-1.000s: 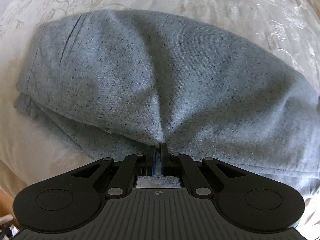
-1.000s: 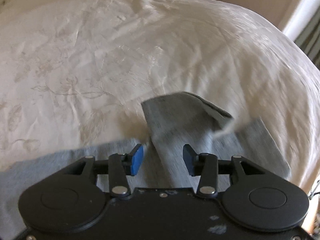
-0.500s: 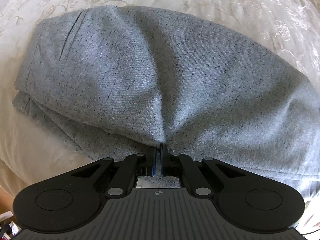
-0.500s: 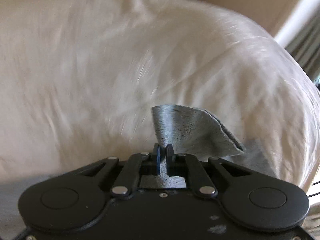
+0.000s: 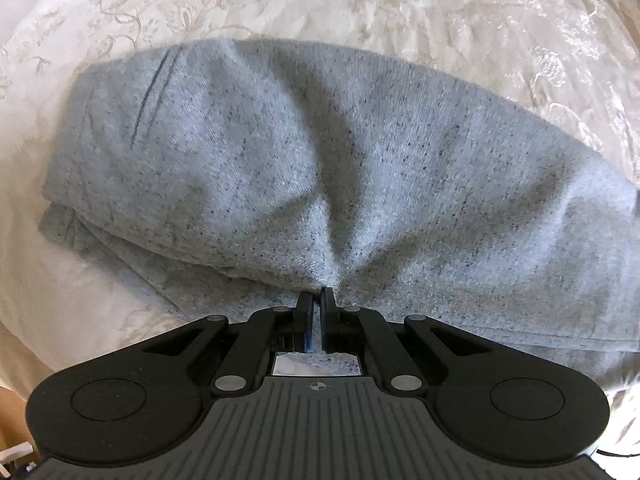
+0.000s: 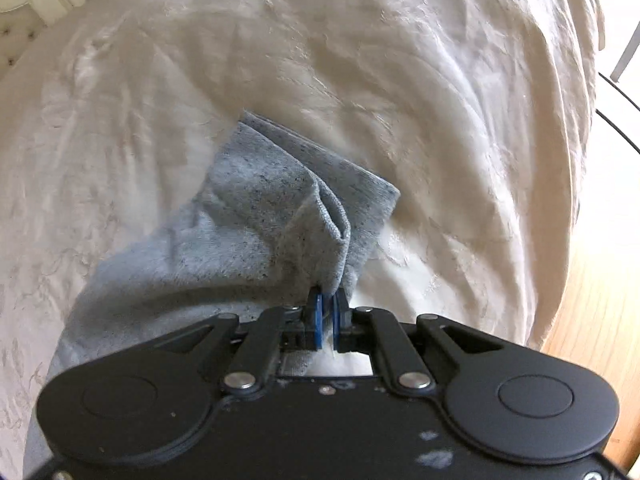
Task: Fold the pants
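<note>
Grey speckled pants (image 5: 280,168) lie on a cream embroidered bedspread (image 5: 360,8), doubled over lengthwise, with the waistband end at the far left. My left gripper (image 5: 317,300) is shut on the near edge of the pants, and the cloth puckers toward it. In the right wrist view the leg end of the pants (image 6: 272,208) is lifted off the bedspread (image 6: 360,60) and hangs folded. My right gripper (image 6: 327,300) is shut on that leg end near the cuff.
The bed's right edge drops to a wooden floor (image 6: 600,300). A white headboard (image 6: 28,4) stands at the far left of the right wrist view. Thin dark cables (image 6: 618,96) run at the right.
My right gripper closed on the leg end and has lifted it, swinging toward the bed's right side. My left gripper stayed shut on the pants and pulled back a little.
</note>
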`<state>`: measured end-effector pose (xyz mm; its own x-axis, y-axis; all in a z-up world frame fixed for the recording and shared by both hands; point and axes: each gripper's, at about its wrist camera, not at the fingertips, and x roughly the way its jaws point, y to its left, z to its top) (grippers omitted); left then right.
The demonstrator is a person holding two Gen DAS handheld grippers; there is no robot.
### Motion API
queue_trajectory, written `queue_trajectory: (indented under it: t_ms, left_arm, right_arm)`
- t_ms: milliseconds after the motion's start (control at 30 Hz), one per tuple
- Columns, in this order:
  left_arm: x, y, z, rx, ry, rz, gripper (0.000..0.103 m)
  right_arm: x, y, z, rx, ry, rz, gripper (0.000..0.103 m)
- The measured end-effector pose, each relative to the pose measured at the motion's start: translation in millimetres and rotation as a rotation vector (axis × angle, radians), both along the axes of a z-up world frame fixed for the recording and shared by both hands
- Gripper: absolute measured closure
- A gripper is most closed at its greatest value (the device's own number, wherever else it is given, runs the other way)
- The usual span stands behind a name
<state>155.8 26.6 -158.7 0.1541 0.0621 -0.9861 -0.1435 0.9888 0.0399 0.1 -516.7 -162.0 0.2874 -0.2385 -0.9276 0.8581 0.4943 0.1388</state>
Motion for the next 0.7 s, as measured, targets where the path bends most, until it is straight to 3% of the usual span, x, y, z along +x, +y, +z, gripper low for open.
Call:
queue_trajectory:
  t_ms: [200,367,467,567,700]
  left_arm:
    - [1,9,35,0.003,-0.076,-0.035,0.102]
    - [-6,25,68,0.046,-0.160,-0.027,0.103]
    - [-12,33,69,0.063,-0.148,-0.003,0.103]
    - [-16,27,58,0.065,-0.106,-0.005,0.103]
    - [-22,2,48,0.022,-0.075,-0.067,0.101]
  right_arm:
    - [20,-2,46,-0.092,-0.088,0.150,0.097]
    - [19,-6,91,-0.147,-0.181,0.201,0.098]
    - [9,-8,73,-0.147,-0.088,0.203,0.098]
    - [4,-12,27,-0.094,0.075,0.197,0.098]
    - [-8,-7,11,-0.072,0.097,0.183,0.099]
